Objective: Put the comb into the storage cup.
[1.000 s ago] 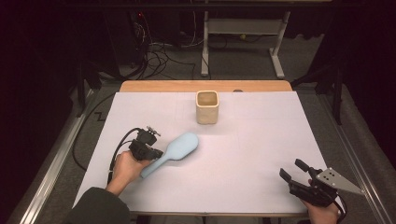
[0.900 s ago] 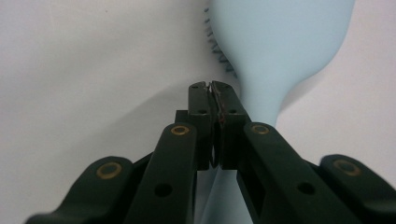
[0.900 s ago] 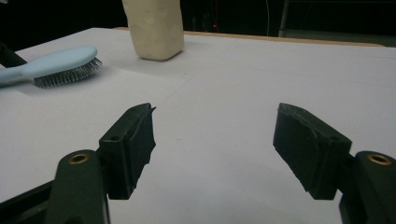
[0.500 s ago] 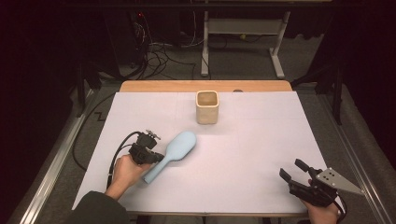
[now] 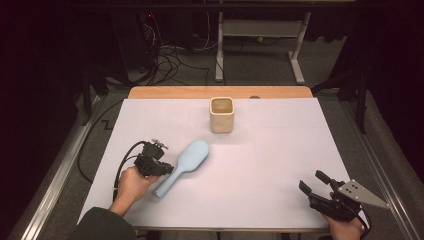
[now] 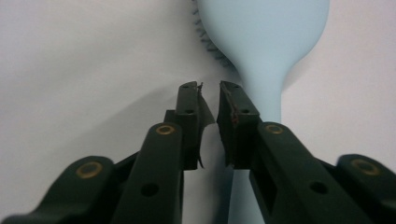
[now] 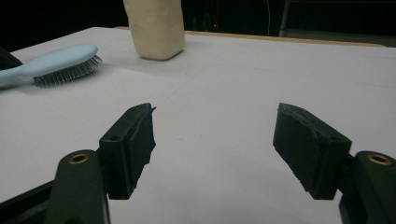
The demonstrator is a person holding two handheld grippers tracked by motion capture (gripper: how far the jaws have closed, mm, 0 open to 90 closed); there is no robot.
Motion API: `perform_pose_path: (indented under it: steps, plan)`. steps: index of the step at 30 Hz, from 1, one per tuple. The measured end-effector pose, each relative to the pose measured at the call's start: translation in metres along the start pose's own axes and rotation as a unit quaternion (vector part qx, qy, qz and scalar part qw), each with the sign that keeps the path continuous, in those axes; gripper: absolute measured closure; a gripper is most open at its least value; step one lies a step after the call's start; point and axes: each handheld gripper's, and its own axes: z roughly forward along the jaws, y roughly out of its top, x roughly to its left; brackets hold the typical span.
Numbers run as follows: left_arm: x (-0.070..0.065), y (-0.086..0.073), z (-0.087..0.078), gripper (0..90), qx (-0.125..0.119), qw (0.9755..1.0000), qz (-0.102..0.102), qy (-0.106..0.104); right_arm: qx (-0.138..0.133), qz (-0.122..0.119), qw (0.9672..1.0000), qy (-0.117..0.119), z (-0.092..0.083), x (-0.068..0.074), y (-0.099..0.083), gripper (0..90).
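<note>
The high view looks forward and down over the whole table (image 5: 280, 165). Each gripper view sits low and close; both share the blue hairbrush (image 6: 261, 42), the right also the far cup (image 7: 154, 28).

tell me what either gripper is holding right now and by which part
Nothing is held. The left gripper jaws have just been opening above the hairbrush handle; the right gripper is open.

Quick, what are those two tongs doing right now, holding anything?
Left tongs: just been opening, slightly apart, above the hairbrush handle, gripping nothing.
Right tongs: open, empty.
</note>
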Motion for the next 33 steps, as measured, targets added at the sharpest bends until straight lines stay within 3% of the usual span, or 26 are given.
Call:
perform_pose_path:
  steps: [8,17,24,33]
  plan:
    - [-0.001,-0.005,-0.010,59.8,-0.024,0.9997,-0.004,0.002,0.000,0.000,1.0000,-0.002,0.000,0.000,0.000,29.6]
    - [-0.012,-0.005,-0.009,47.0,-0.020,0.9997,0.013,-0.003,0.002,-0.002,1.0000,-0.001,0.001,0.001,0.000,29.6]
    - [-0.021,-0.004,-0.003,45.3,-0.011,0.9996,0.023,-0.009,0.001,-0.002,1.0000,-0.001,0.001,0.001,0.000,29.6]
    - [-0.028,-0.003,0.010,43.8,0.009,0.9994,0.033,0.008,0.002,-0.003,1.0000,-0.001,0.001,0.001,0.000,29.6]
